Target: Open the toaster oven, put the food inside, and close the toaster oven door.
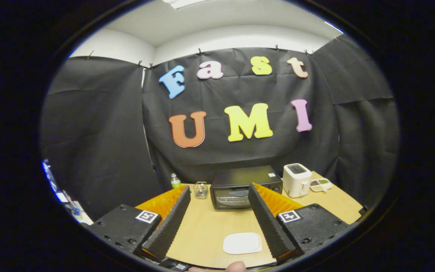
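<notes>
A black toaster oven [240, 187] stands at the back of the wooden table [206, 226], its glass door closed. A white plate [242, 243] lies on the table between my fingers, close to the right one; I cannot make out any food on it. My gripper [219, 190] is held above the near part of the table, open wide, with nothing between the fingers [170, 223]. The oven sits beyond the fingertips, and the right fingertip overlaps its front right part in the view.
A white pop-up toaster [296, 179] stands right of the oven, with a small tray of compartments [320, 184] beside it. A small green bottle [175, 181] and a clear glass jar [201, 189] stand left of the oven. Black cloth walls the booth.
</notes>
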`<action>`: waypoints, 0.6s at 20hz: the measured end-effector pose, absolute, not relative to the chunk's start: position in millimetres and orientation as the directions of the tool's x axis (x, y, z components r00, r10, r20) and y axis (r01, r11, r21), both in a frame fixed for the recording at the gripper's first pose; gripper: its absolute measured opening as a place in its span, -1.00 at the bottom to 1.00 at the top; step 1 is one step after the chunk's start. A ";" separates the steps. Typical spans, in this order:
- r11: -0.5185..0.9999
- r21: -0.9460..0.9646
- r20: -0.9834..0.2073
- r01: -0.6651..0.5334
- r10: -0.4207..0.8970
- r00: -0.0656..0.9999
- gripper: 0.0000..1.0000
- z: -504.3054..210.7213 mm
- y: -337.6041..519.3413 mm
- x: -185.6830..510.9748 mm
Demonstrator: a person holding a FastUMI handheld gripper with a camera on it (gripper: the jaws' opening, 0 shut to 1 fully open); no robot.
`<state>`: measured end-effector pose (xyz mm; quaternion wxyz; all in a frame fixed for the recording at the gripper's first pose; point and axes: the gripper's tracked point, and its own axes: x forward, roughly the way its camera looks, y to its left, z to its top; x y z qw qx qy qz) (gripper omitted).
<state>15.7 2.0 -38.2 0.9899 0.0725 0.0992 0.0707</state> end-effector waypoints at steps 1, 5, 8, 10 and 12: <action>0.975 0.174 -0.182 -0.136 0.168 0.969 0.99 -38.7 5.9 11.6; 0.974 0.134 -0.160 -0.181 0.202 0.966 0.98 -39.2 15.2 2.2; 0.983 0.108 -0.131 -0.151 0.165 0.978 0.98 -36.8 8.7 1.8; 0.980 0.123 -0.088 -0.155 0.167 0.982 0.98 -29.9 10.5 1.3; 0.980 0.120 -0.061 -0.159 0.168 0.984 0.98 -28.8 11.1 2.0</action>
